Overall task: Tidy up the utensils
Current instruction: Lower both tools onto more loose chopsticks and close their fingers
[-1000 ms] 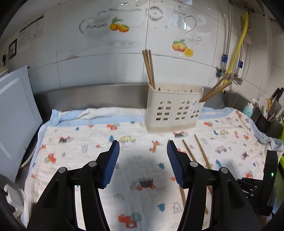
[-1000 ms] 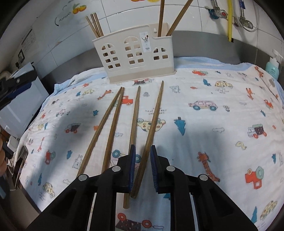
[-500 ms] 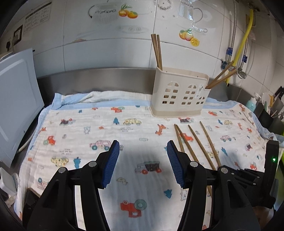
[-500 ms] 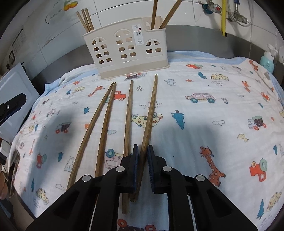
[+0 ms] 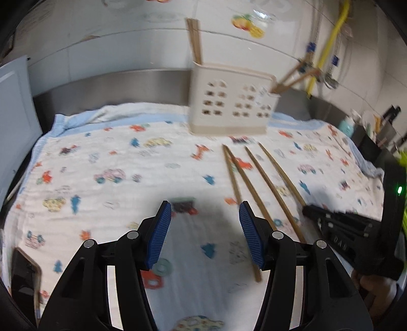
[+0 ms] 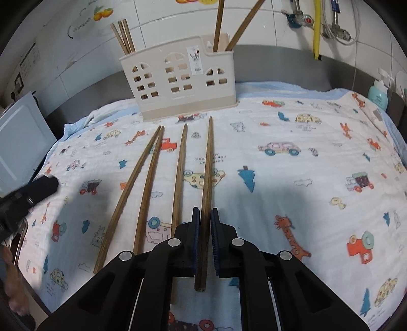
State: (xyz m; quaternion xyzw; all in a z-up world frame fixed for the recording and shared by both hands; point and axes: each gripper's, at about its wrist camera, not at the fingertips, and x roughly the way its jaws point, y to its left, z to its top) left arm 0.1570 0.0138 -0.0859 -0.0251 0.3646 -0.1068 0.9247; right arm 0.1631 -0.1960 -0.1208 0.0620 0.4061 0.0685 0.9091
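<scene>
While the right tongs (image 6: 203,224) pinch the rightmost long brown wooden chopstick (image 6: 206,175) between their blue pads, near its blunt near end, that stick points away toward the cream plastic utensil holder with window-shaped cutouts (image 6: 178,84). Three more brown wooden chopsticks (image 6: 150,183) lie to its left on the white cloth printed with cartoon cars and animals (image 6: 305,173) that covers the desk; the two leftmost meet at their far tips, just in front of the holder. More chopsticks stand upright in the holder: a bunch in its left compartment (image 6: 123,35) and two leaning ones in its right compartment (image 6: 229,25). From the left wrist camera, which is blurred, the left tongs (image 5: 203,229) are spread wide with nothing between their blue pads, above a bare stretch of cloth to the left of the lying chopsticks. Behind the holder run a steel backsplash (image 6: 279,63) and a white tiled wall (image 6: 165,15).
</scene>
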